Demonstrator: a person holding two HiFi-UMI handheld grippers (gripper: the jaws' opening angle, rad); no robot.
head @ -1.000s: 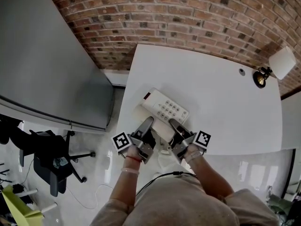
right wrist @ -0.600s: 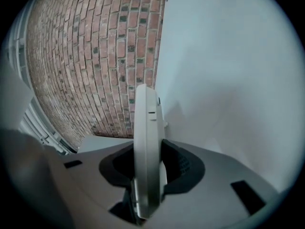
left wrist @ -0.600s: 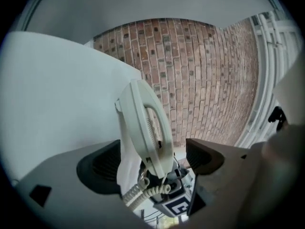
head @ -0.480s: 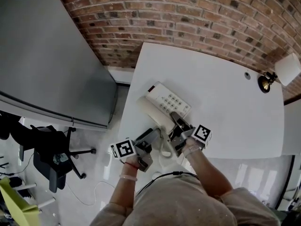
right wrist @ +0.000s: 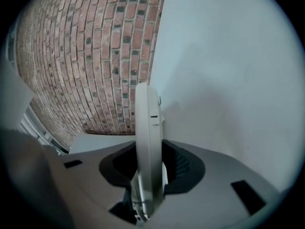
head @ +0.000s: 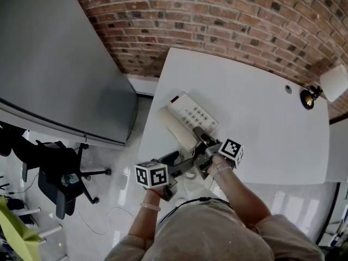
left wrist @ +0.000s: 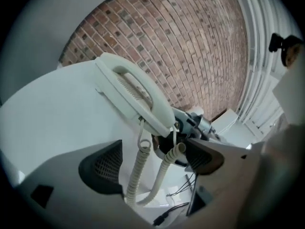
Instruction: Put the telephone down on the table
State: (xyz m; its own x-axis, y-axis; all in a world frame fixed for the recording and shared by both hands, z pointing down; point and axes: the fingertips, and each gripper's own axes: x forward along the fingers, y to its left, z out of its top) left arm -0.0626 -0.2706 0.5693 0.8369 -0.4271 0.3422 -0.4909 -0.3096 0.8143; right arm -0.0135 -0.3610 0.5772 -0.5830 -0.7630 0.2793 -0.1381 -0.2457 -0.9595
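Observation:
The off-white telephone (head: 191, 118) lies flat over the left front part of the white table (head: 261, 107), its handset (head: 175, 127) in the cradle. My right gripper (head: 202, 137) is shut on the near edge of the base, which shows edge-on between the pads (right wrist: 147, 128). My left gripper (head: 176, 162) hangs off the table's near edge, rolled on its side, jaws apart. In the left gripper view the handset (left wrist: 138, 97) is ahead. The coiled cord (left wrist: 138, 168) dangles between the open jaws of that left gripper (left wrist: 152, 163) without being pinched.
A desk lamp (head: 321, 88) stands at the table's far right corner. A brick wall (head: 217, 15) runs behind the table. A large grey panel (head: 54, 64) is to the left, and an office chair (head: 60, 173) stands on the glossy floor below it.
My left gripper has let go of the phone's near edge, drawn back off the table and rolled over. The right gripper keeps its hold and has shifted slightly with the phone.

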